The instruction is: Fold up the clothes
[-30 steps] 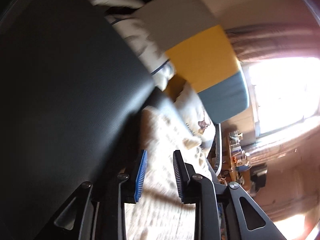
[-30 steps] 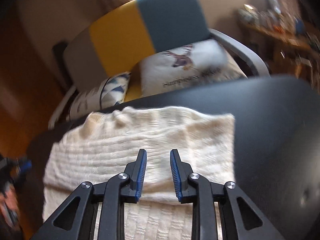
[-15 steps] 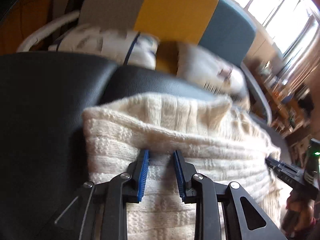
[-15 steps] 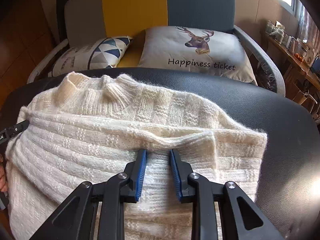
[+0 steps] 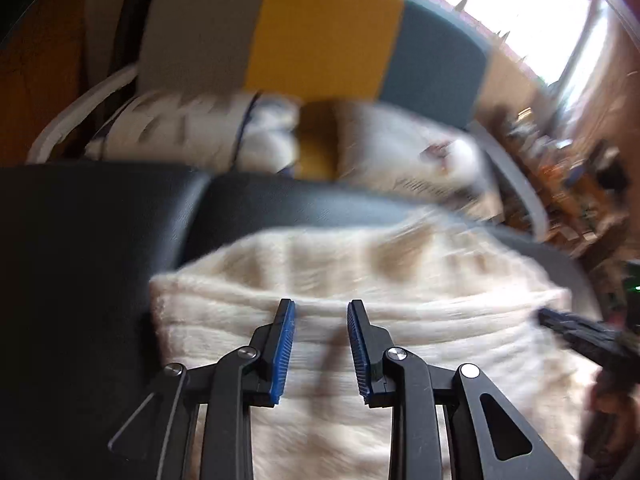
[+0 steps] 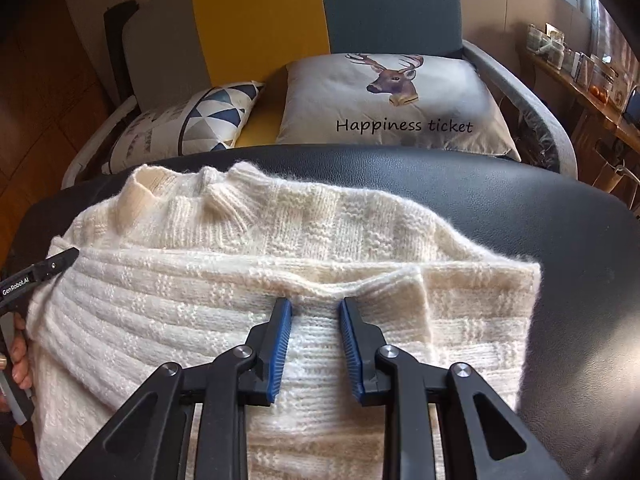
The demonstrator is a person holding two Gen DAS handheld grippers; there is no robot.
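Left wrist view, blurred: the left gripper (image 5: pixel 320 308) stands slightly spread over the folded cream knitted sweater (image 5: pixel 400 280) on the black leather surface (image 5: pixel 100 240); whether it pinches the knit, I cannot tell.

Right wrist view: the right gripper (image 6: pixel 315 306), equally spread, meets the sweater's folded edge near the right side; grip unclear. A deer-print cushion (image 6: pixel 392 100) lies beyond.

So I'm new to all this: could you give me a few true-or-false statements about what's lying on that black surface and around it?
1. The cream knitted sweater lies on the black leather surface. True.
2. The grey cushion shows a rabbit. False: it shows a deer's head above the words "Happiness ticket".
3. The armchair back has grey, yellow and teal panels. True.
4. The sweater's collar points toward the camera. False: it lies at the far edge, toward the armchair.
5. A triangle-patterned cushion sits beside the grey one. True.
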